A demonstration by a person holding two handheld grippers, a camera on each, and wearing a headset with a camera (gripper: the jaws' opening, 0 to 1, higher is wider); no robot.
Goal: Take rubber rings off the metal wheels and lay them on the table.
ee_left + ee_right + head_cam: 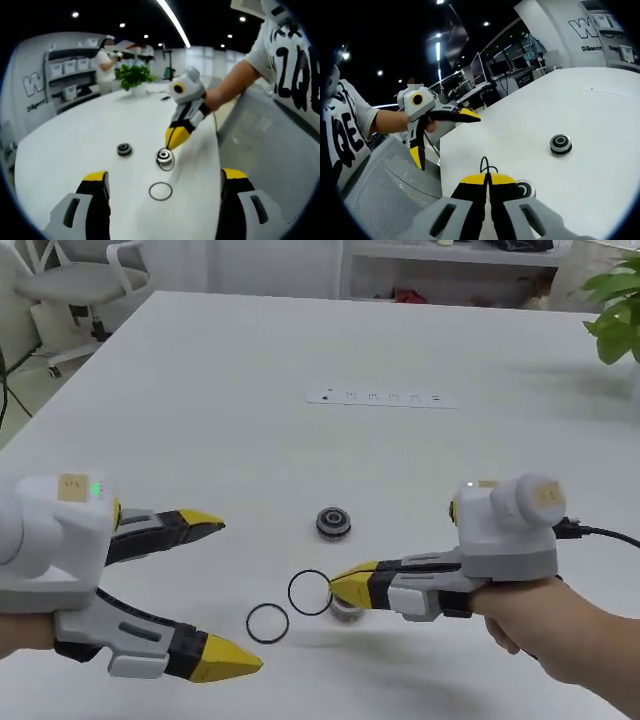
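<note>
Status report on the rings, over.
Left gripper open. Right gripper shut on thin black rubber ring beside small metal wheel. Second black ring flat on white table. Nothing in the way.

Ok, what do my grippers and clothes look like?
The left gripper and right gripper have white bodies, grey-black jaws, yellow tips. A green light sits atop the left; a black cable leaves the right. You wear a white T-shirt with black lettering.
</note>
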